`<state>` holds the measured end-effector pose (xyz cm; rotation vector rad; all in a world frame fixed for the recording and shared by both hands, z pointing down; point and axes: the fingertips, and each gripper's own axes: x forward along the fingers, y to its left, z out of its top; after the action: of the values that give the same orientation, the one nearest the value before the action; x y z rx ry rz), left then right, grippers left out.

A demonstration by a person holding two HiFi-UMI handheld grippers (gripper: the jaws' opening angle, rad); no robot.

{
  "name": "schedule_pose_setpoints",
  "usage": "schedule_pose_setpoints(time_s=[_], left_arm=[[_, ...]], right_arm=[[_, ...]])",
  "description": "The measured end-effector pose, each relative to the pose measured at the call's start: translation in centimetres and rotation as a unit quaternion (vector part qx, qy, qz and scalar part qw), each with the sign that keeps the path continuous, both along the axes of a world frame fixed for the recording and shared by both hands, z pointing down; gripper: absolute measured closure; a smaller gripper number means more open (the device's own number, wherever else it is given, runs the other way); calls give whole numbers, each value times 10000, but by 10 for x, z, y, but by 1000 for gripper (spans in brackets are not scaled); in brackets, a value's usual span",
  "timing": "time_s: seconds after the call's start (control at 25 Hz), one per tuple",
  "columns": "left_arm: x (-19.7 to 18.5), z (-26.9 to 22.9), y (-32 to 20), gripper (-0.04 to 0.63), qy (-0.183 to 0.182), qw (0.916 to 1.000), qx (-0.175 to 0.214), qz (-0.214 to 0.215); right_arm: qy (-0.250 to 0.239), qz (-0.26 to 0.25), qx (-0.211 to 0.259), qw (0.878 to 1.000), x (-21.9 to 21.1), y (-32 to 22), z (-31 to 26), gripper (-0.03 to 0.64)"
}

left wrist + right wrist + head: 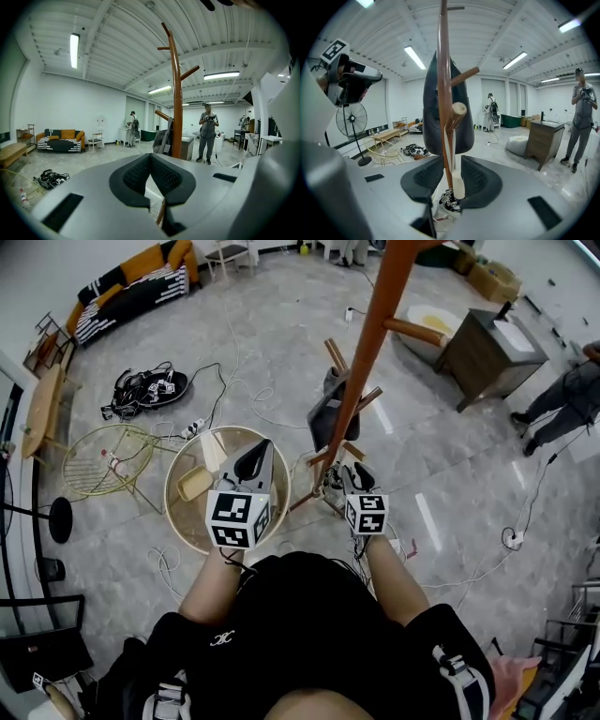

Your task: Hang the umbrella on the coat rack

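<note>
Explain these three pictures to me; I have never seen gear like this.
No robot here: a person wears a head camera and holds a gripper in each hand. The head view looks down on the left gripper and the right gripper beside a wooden coat rack. The other two pictures come from cameras riding on each gripper, looking along its fingers. The left fingers are closed on nothing. The right fingers hold the pale handle of what looks like the umbrella, its dark canopy up against the rack. On the floor lie a tangle of cables and a pair of shoes.
</note>
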<state>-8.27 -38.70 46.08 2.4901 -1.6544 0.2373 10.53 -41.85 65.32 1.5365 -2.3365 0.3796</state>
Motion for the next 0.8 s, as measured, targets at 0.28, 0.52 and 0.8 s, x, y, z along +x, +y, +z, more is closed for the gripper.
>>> schedule_pose_setpoints(time_s=[0.28, 0.52, 0.8], left_arm=[[19, 4, -2, 578, 159, 9996, -25, 224], [52, 1, 0, 578, 267, 9981, 37, 562], [81, -16, 9, 578, 255, 9956, 239, 864]], right_arm=[[-32, 345, 587, 9977, 30, 18, -62, 563], [-177, 447, 1343, 9898, 51, 38, -147, 601], [-300, 593, 1798, 9815, 67, 52, -209, 603]])
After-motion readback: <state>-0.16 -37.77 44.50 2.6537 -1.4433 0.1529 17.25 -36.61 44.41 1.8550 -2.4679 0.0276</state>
